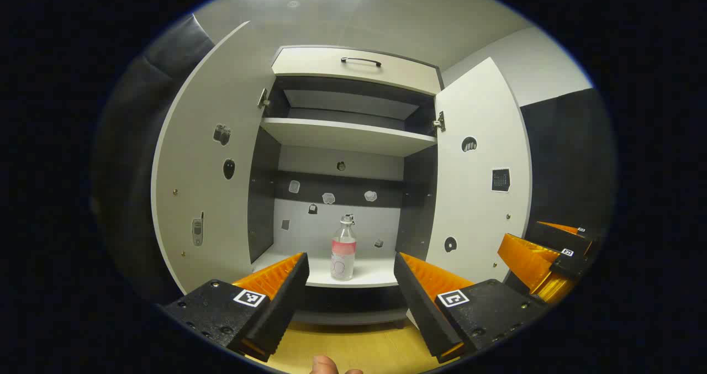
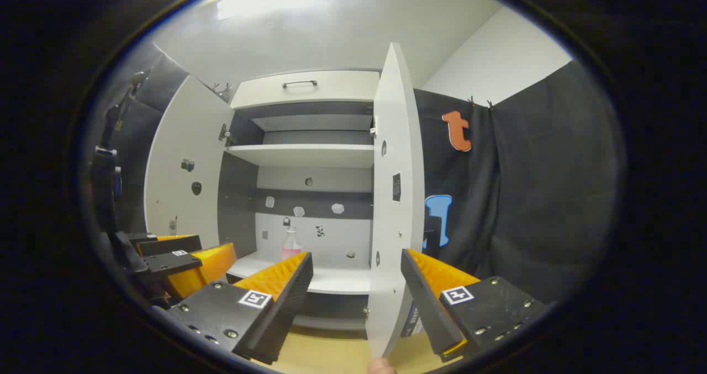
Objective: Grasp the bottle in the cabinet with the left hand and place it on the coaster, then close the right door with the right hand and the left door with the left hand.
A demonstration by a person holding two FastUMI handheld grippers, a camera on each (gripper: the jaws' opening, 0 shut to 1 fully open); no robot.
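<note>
Left gripper view looks straight into the cabinet [image 1: 353, 136], where the bottle [image 1: 343, 252] stands upright on the bottom shelf [image 1: 375, 274], near its front edge and framed between the left gripper [image 1: 351, 285]'s two fingers. Those jaws are spread wide and hold nothing; the bottle is well beyond them, untouched. Both doors stand swung out: the left door [image 1: 204, 164] on one side, the right door [image 1: 478, 180] on the other.

Right gripper view shows the right gripper [image 2: 356, 291] with its jaws likewise parted and empty. The edge of the right door [image 2: 395, 197] sits between its fingers but farther off, and no finger presses on it. The bottle [image 2: 290, 244] appears deep in the cabinet [image 2: 309, 158] there too.

Judging from this, the task is at its very start: the bottle is not yet grasped, neither door is closed, and a coaster cannot be made out. Everything remains to be done, beginning with the left reach to the bottle.
</note>
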